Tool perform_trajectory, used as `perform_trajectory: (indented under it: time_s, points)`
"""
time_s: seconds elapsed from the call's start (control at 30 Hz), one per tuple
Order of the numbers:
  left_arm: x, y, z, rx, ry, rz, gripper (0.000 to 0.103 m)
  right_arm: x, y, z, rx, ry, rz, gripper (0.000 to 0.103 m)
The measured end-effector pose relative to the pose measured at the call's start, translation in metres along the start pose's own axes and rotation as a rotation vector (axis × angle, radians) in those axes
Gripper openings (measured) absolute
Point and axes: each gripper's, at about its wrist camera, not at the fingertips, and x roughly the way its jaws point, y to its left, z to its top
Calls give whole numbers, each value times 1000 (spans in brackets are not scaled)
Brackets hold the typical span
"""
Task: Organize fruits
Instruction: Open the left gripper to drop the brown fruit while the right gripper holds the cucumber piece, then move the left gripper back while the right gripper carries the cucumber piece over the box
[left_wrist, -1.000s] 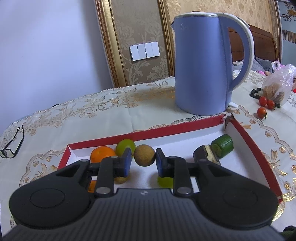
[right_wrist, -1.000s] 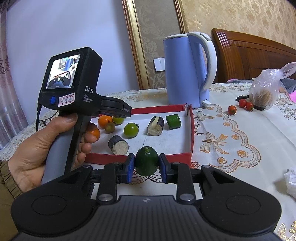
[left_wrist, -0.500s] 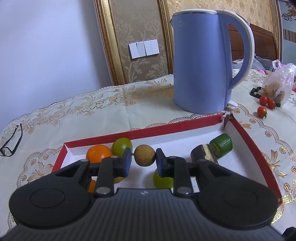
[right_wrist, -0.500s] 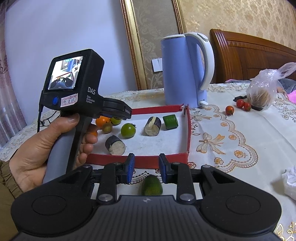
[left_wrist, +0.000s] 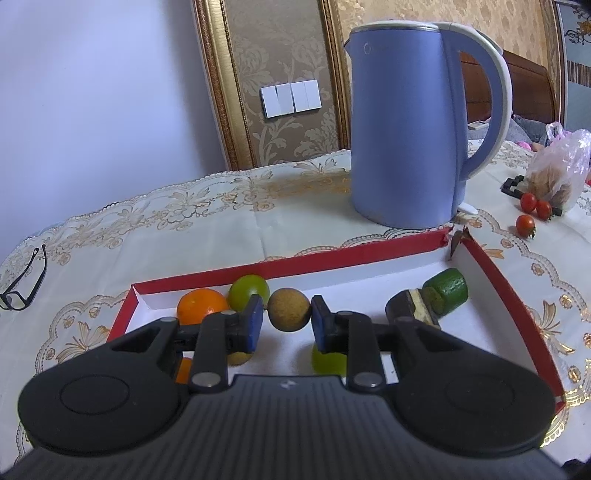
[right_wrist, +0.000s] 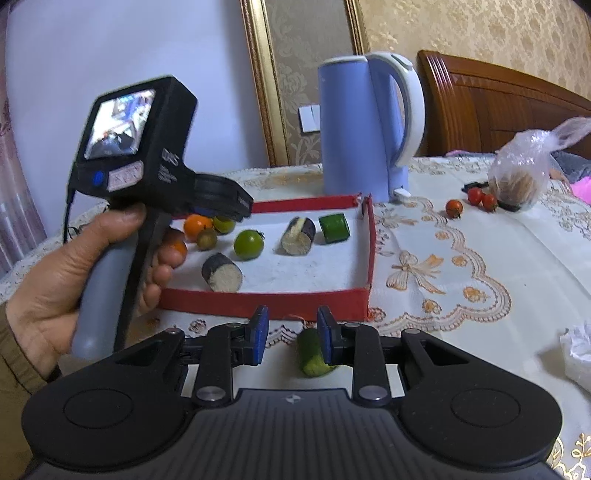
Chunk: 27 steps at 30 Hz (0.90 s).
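A red-rimmed white tray holds an orange, green fruits, cut eggplant pieces and a cucumber piece. My left gripper is over the tray, its pads at both sides of a small brown round fruit; small gaps show. My right gripper is open, in front of the tray. A green cucumber piece lies on the tablecloth under its right finger.
A blue kettle stands behind the tray. Cherry tomatoes and a plastic bag lie at the right. Glasses lie at the left table edge. A white tissue lies at the right.
My right gripper let go of the green cucumber piece, which dropped to the tablecloth in front of the tray. My left gripper stayed over the tray with the brown fruit between its pads.
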Motion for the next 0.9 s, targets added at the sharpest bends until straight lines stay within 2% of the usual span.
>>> perform_trajectory:
  time_s: [0.1, 0.17, 0.23, 0.3, 0.43, 0.57, 0.6, 0.67, 0.8, 0.9]
  points:
    - [-1, 4, 1, -11, -6, -3, 28, 5, -1, -2, -8, 21, -17, 28]
    - [-3, 8, 3, -30, -8, -19, 32, 7, 0, -2, -28, 28, -34, 31]
    - [-4, 13, 4, -48, -8, -36, 33, 10, 0, -3, -32, 32, -43, 44]
    - [-6, 17, 5, -63, -12, -43, 33, 13, 0, -3, -36, 36, -55, 51]
    - [-17, 25, 6, -82, -22, -31, 33, 18, 0, -4, -50, 45, -68, 51]
    - [-46, 35, 4, -86, -67, -15, 34, 22, -1, -5, -67, 51, -85, 51]
    - [-53, 37, 3, -85, -76, -10, 35, 22, -1, -6, -71, 52, -87, 51]
    - [-69, 43, 0, -97, -95, -7, 49, 25, -2, -6, -80, 59, -96, 51]
    - [-93, 50, -8, -97, -136, -3, 50, 32, -6, -8, -74, 80, -102, 51]
    - [-105, 53, -14, -94, -146, -13, 50, 34, -8, -9, -68, 83, -120, 42]
